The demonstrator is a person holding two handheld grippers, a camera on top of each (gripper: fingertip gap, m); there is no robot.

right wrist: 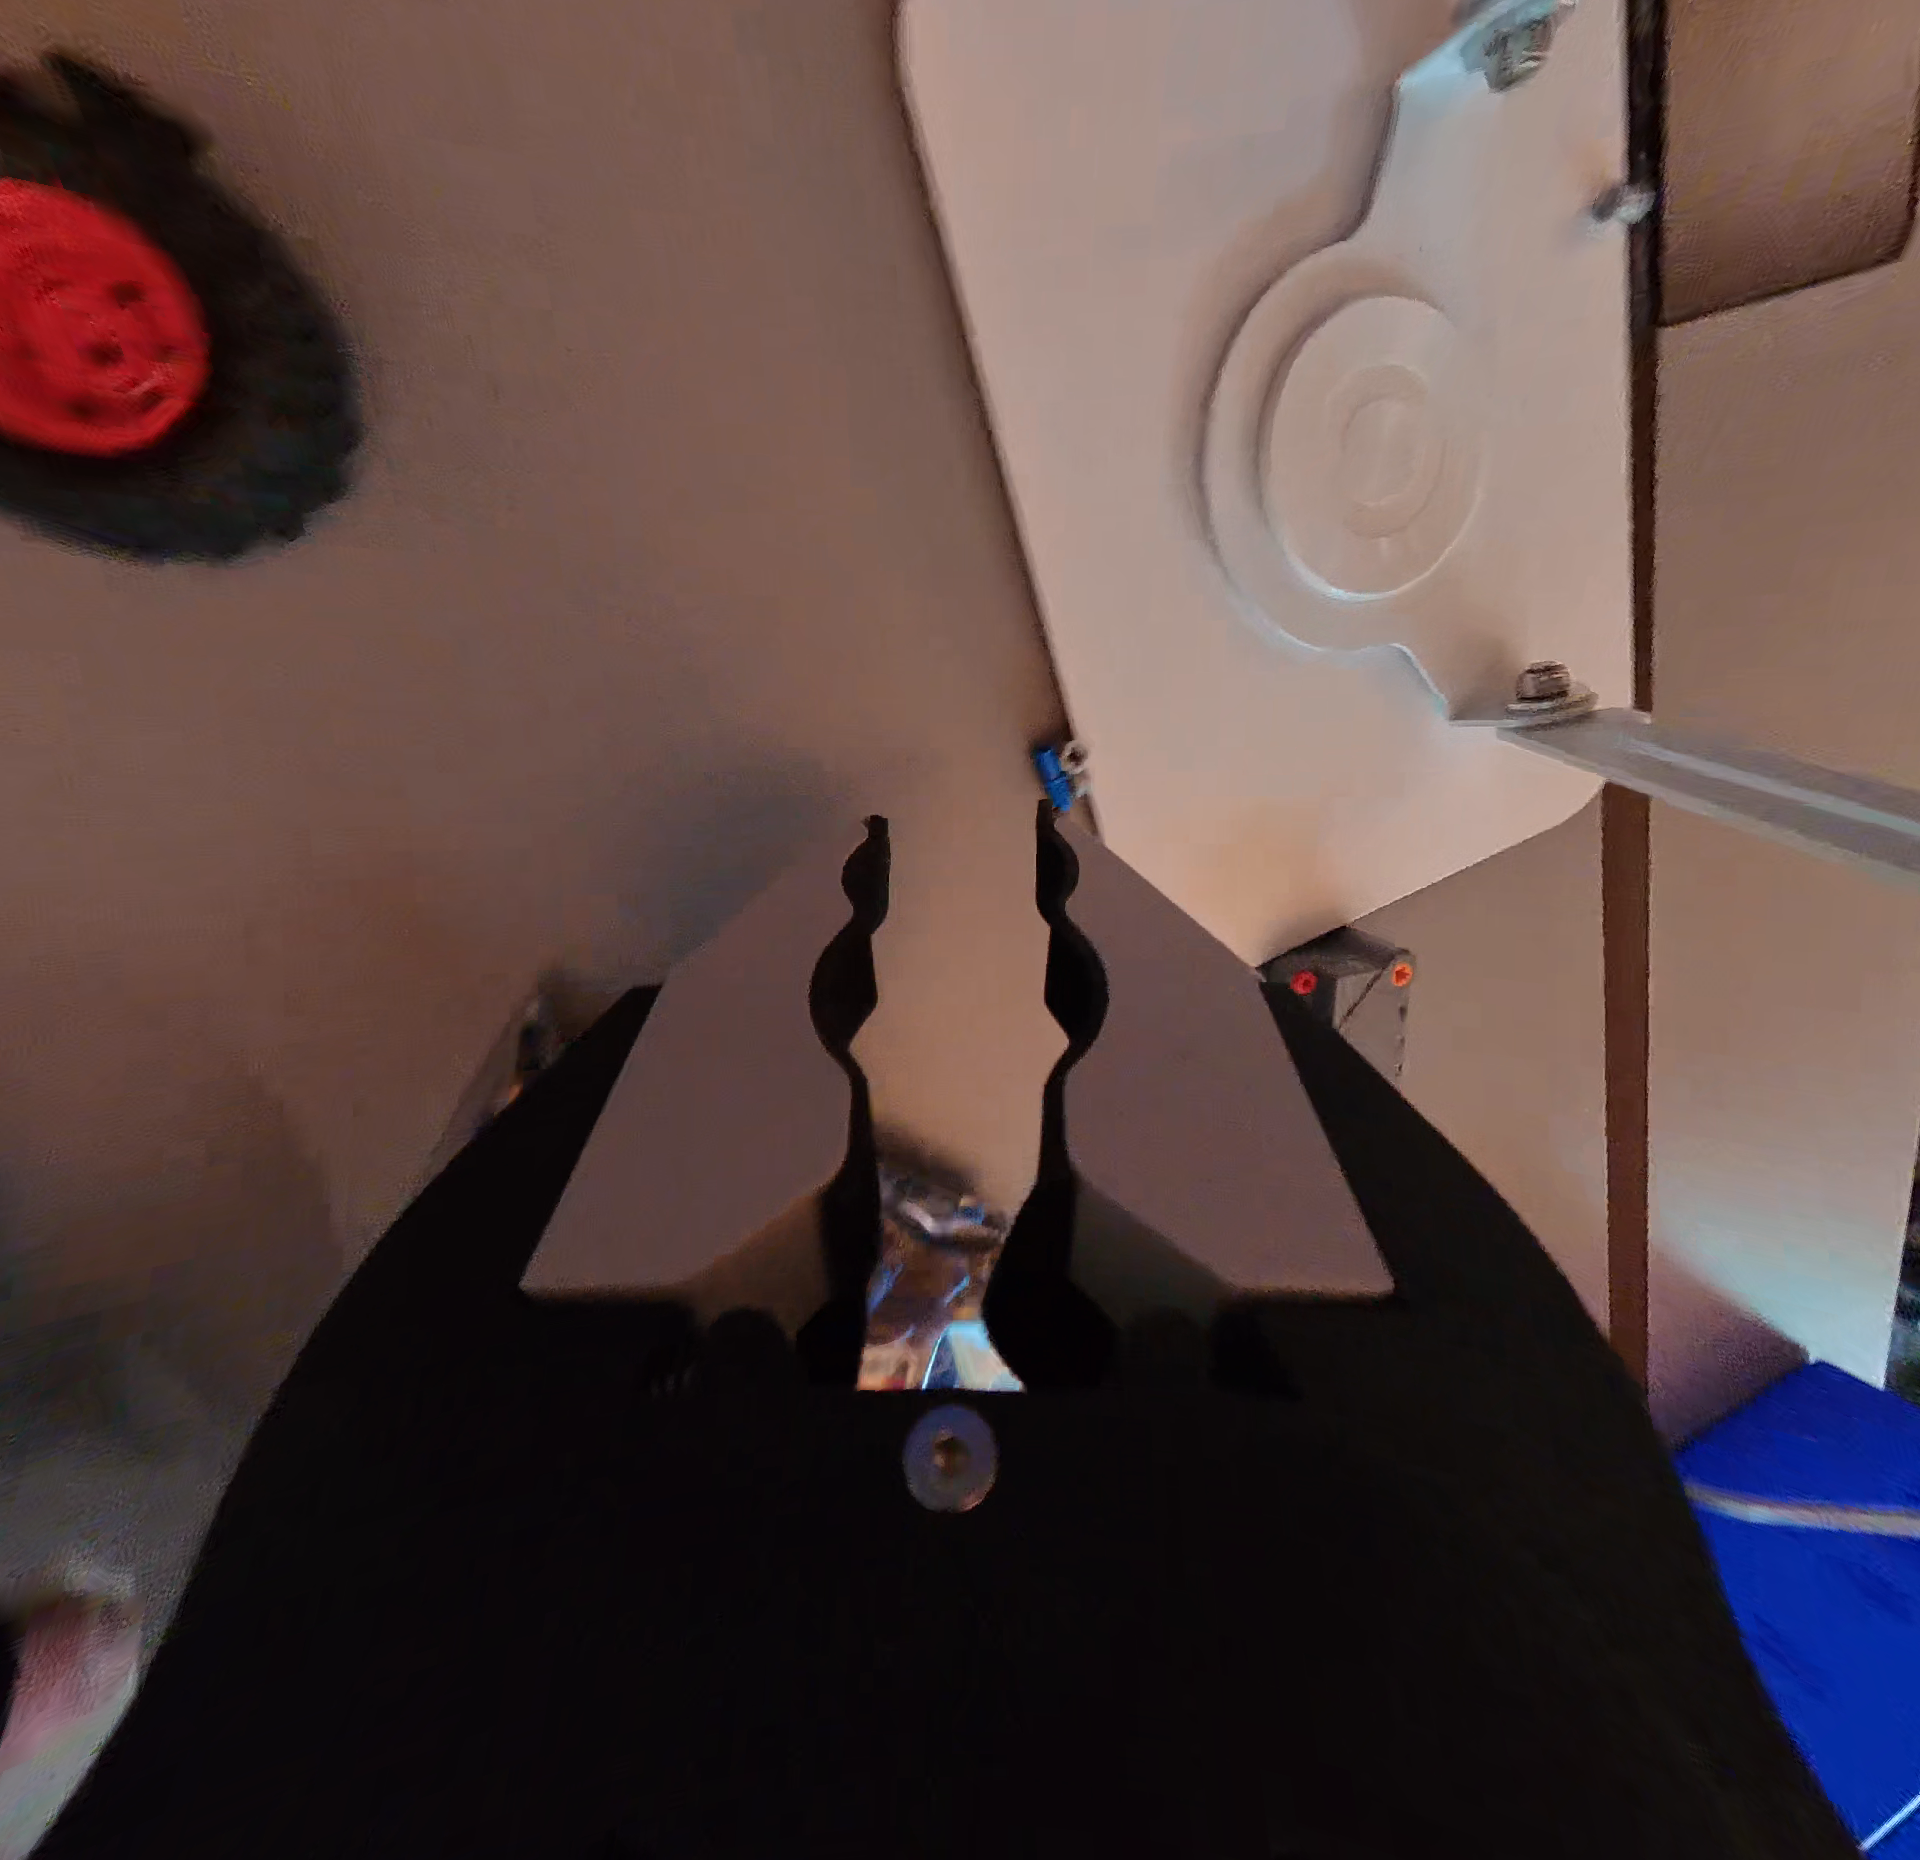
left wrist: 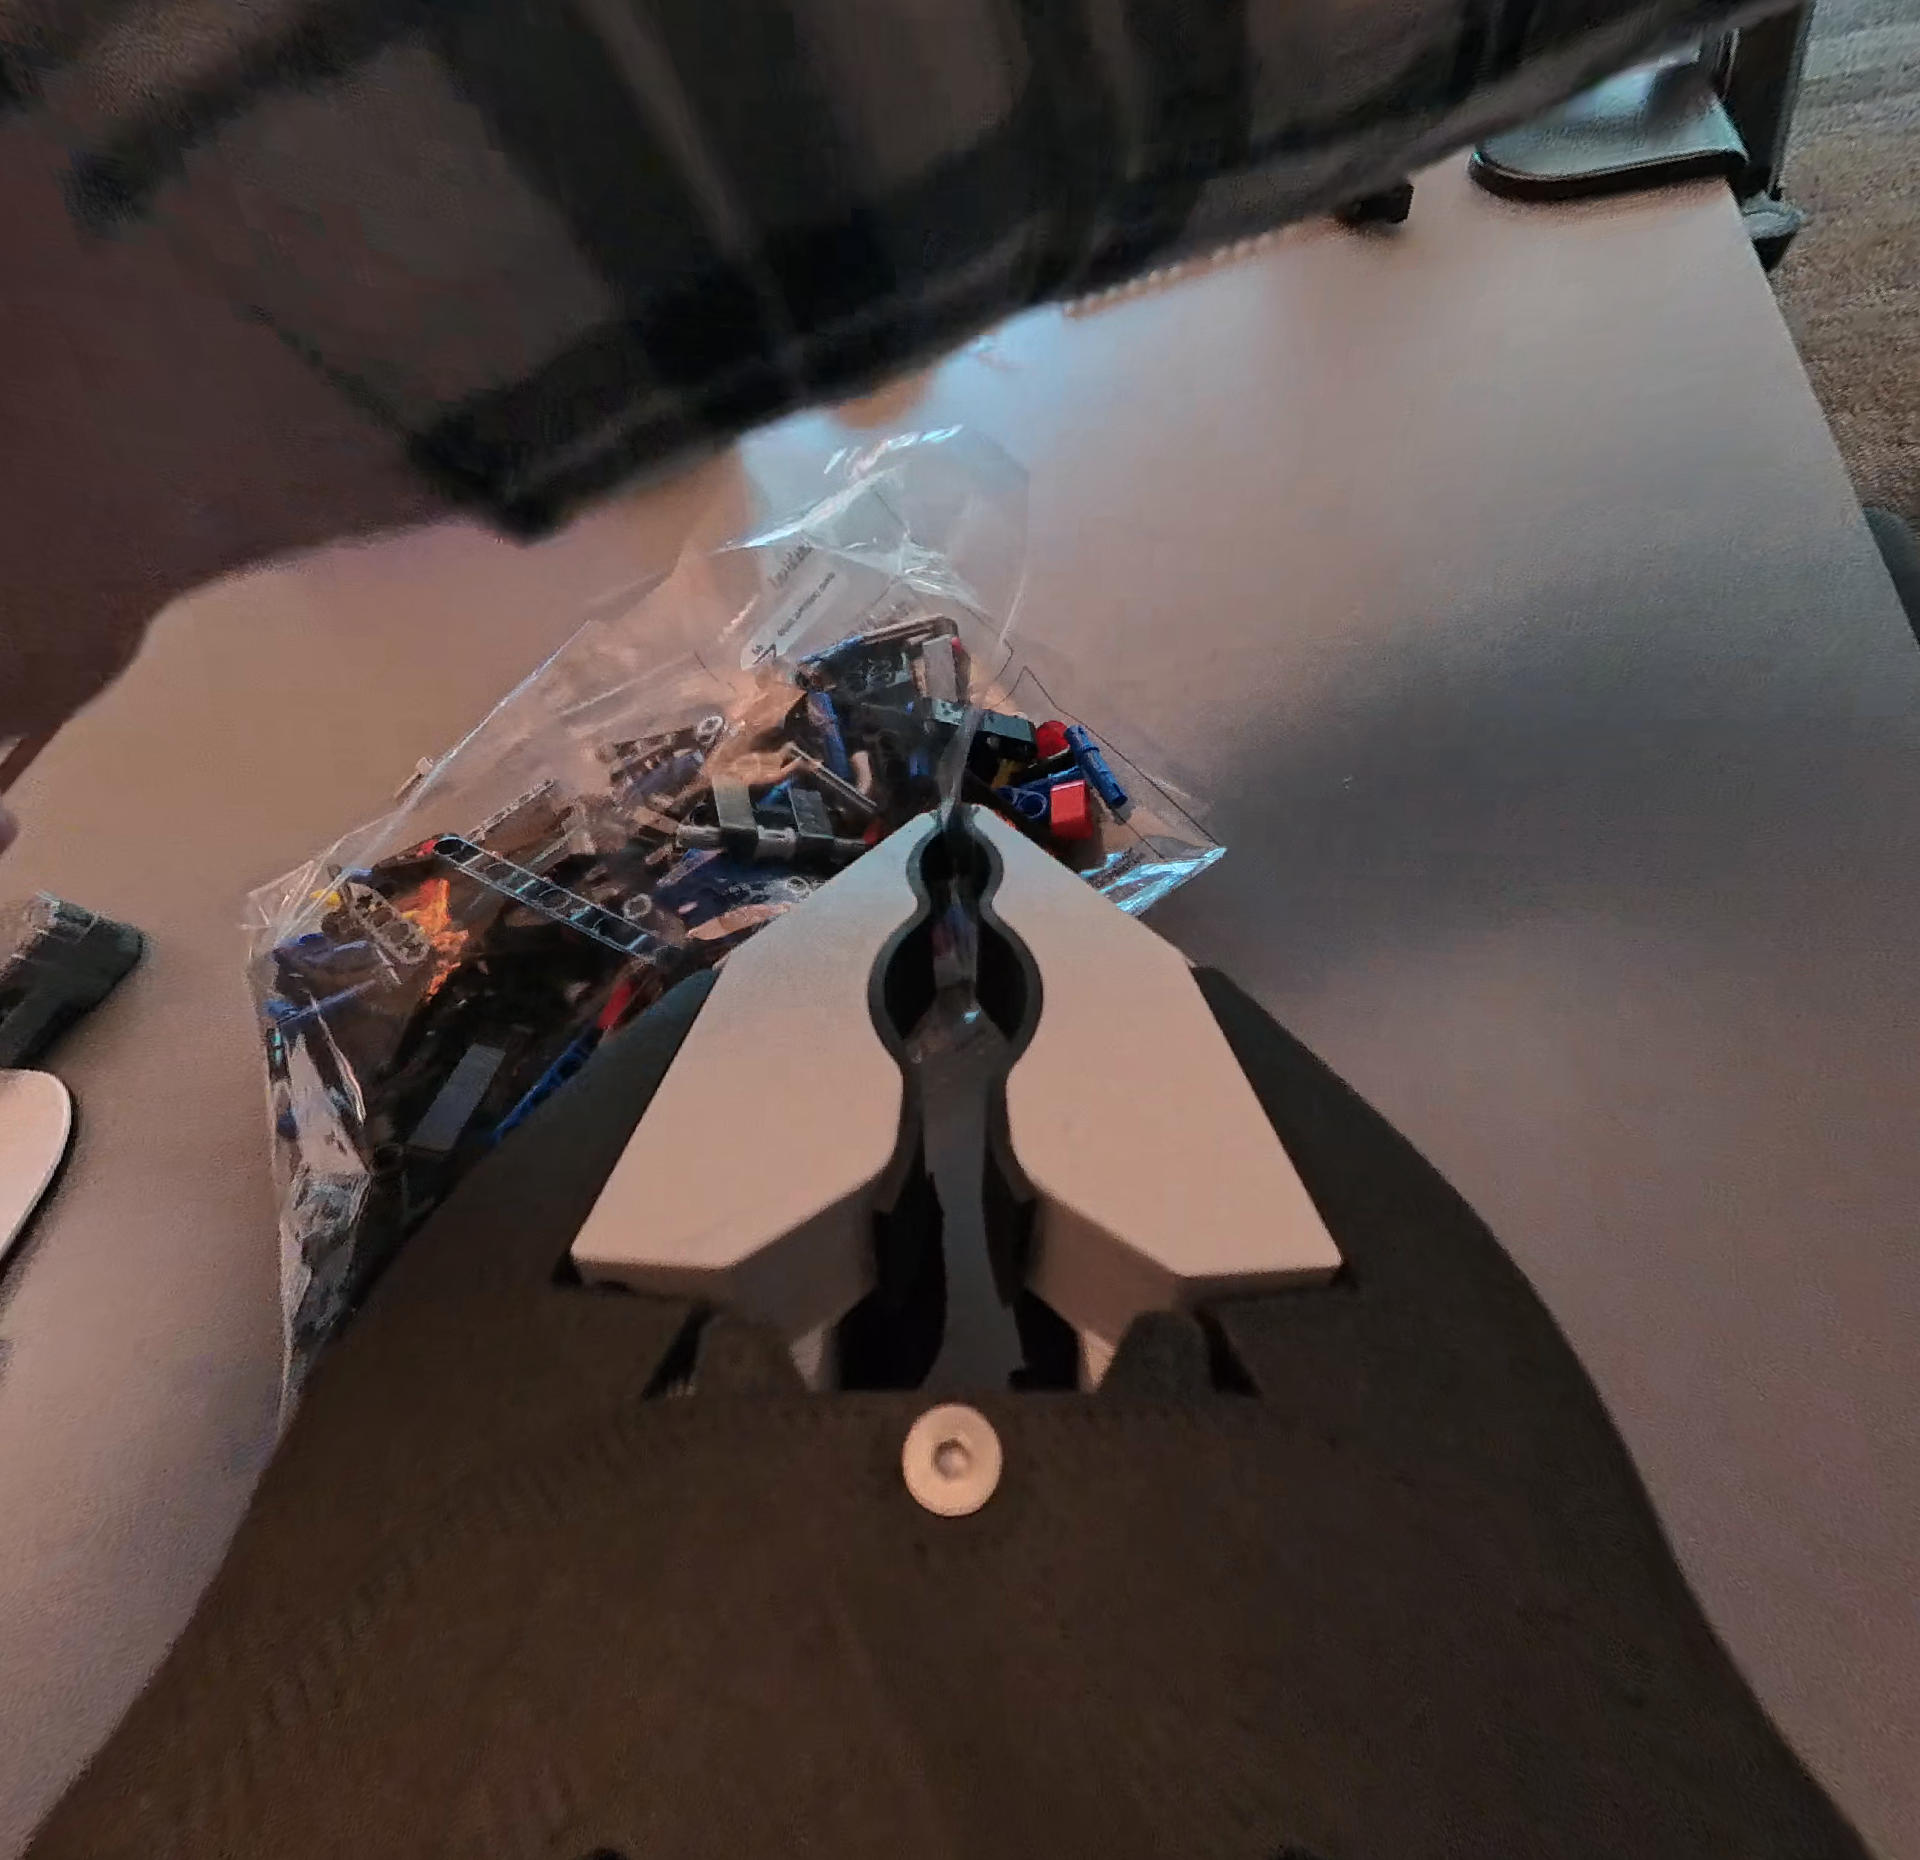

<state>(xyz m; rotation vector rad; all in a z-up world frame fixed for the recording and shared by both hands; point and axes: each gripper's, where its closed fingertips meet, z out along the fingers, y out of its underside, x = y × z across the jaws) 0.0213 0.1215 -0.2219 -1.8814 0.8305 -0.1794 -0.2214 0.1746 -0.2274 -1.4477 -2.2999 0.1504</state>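
A clear bag (left wrist: 665, 823) of small building pieces, limp and slippery, is being pinched by the closed left gripper (left wrist: 951, 823); beside the bag, the right gripper (right wrist: 961, 823) is being held apart, empty

The clear crinkly plastic bag (left wrist: 727, 771) is glossy and wrinkled, stuffed with shiny blue, black and red plastic pieces. The smooth brownish counter (left wrist: 1455, 667) has a soft satin sheen. The tongs' pale matt plates (left wrist: 779, 1083) sit in rough, grainy black plastic. Over by the white smooth board (right wrist: 1091, 356) there's a shiny stamped metal bracket (right wrist: 1382, 439).
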